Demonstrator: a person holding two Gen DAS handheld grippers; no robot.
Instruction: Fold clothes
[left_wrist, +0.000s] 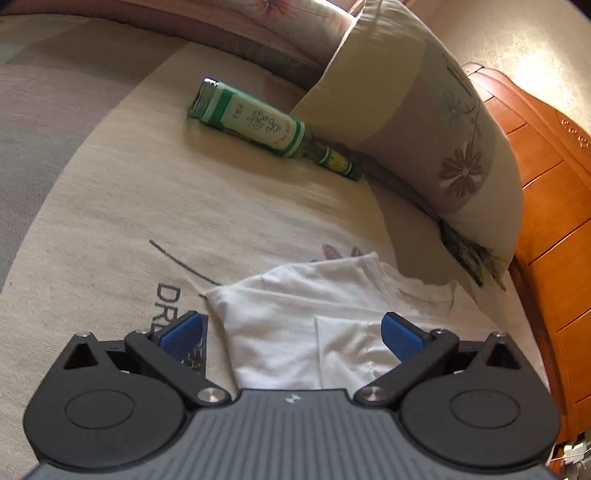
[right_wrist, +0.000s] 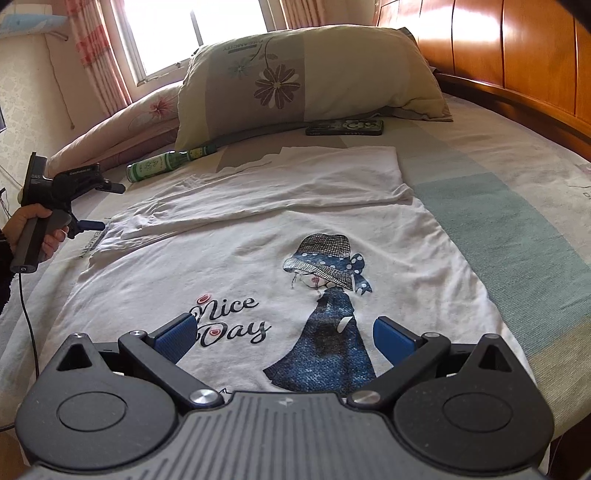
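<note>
- A person's hand (right_wrist: 35, 229) is seen at the far left of the right wrist view, wrapped around the handle of the left gripper (right_wrist: 101, 205), with a cable trailing down from it.
- The left gripper is held low and level just beside the folded-over sleeve edge of a white T-shirt (right_wrist: 236, 236); its blue pads (left_wrist: 183, 334) are spread wide and nothing is held between them.
- The T-shirt is spread flat on the bed (right_wrist: 517, 206), print side up, with a hatted girl figure and the words "Nice Day"; its upper part is already folded across.
- For a neat fold, the sleeve edge is probably best pinched right at the crease, both layers together, then carried over evenly so no wrinkles are dragged in.
- A green bottle (right_wrist: 166, 164) lies near the pillow (right_wrist: 314, 81), well apart from the gripper.
- The right gripper (right_wrist: 284, 339) is hovered over the lower print, tilted forward, with its jaws fully parted and empty.
</note>
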